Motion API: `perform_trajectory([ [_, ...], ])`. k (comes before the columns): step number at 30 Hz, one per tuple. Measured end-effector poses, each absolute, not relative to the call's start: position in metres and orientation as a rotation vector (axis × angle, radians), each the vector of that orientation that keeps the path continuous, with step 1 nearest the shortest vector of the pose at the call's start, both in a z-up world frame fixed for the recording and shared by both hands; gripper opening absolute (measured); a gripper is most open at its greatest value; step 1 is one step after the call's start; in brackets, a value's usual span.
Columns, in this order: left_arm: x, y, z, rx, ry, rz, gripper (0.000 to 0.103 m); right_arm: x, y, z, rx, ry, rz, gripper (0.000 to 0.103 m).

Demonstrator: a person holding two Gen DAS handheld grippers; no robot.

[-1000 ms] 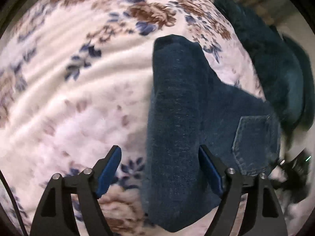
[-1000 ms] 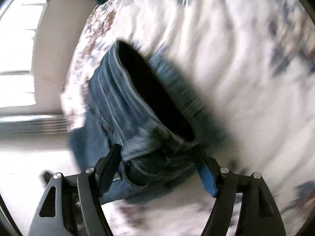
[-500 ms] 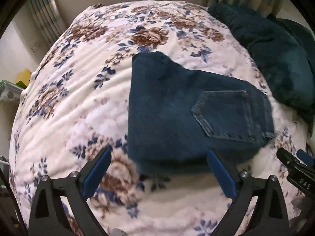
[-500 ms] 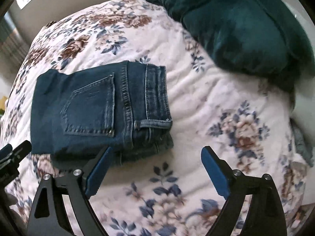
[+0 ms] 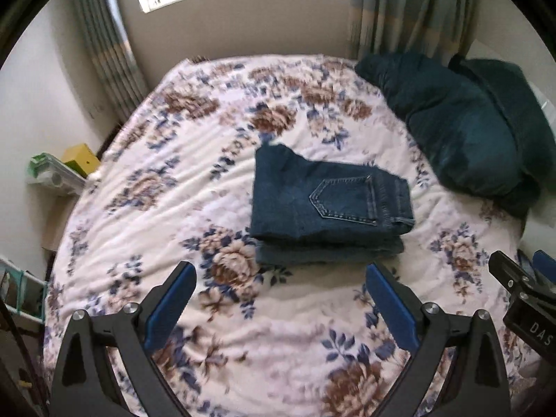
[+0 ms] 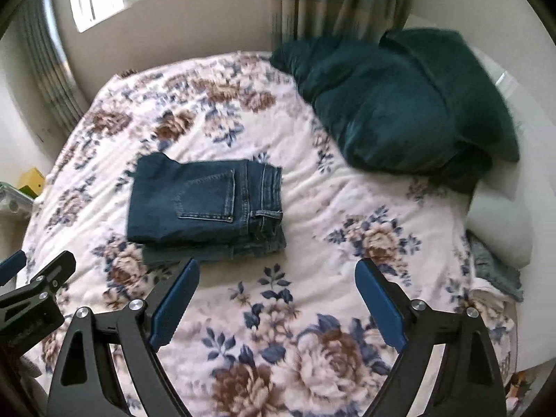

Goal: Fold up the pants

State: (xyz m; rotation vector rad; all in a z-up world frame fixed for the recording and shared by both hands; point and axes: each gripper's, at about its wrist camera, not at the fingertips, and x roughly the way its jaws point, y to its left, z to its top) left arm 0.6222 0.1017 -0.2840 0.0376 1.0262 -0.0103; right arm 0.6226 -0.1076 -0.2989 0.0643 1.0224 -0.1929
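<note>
The pants [image 5: 326, 208] lay folded into a compact stack near the middle of the bed [image 5: 173, 160], back pocket facing up and the waistband end turned toward the dark green pillows [image 5: 458, 128]. The lower layers stuck out a little along the near edge, so the stack was not perfectly squared. By the look of it the folding was essentially done.

The left gripper [image 5: 279, 307] hung above the flowered blanket on the near side of the pants, its blue fingers [image 5: 170, 304] spread wide and holding nothing. The right gripper [image 6: 276, 304] was likewise apart from the pants, fingers [image 6: 378, 304] wide and empty. Both sat well clear of the denim, which suggests the person had let go so the stack could rest undisturbed.

Each camera caught only an edge of the other gripper at the frame border, so the hands holding them were hidden. The fisheye lens bent the bed's outline, and the blanket pattern near the lens was smeared. What lay under the top layer of the stack could not be seen, nor could the small yellow box [image 5: 81, 160] beside the bed be identified further.
</note>
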Motion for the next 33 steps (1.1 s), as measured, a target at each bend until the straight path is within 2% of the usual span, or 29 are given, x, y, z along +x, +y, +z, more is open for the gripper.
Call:
perform_trajectory([
  [11,0.451,0.124,-0.132,0.033,0.884,-0.013,0.1,0.43,-0.089,-0.129,0.093,0.878,-0.191,0.093],
  [18,0.342,0.136,-0.053,0.051,0.802,-0.046,0.1,0.298,-0.069,-0.042,0.091,0.811,-0.194,0.093],
  [25,0.273,0.148,-0.004,0.03,0.787,-0.057,0.1,0.187,-0.047,0.032,0.059,0.74,-0.178,0.093],
  [33,0.225,0.14,0.027,0.034,0.759,-0.021,0.1,0.118,-0.044,0.088,0.032,0.691,-0.137,0.094],
])
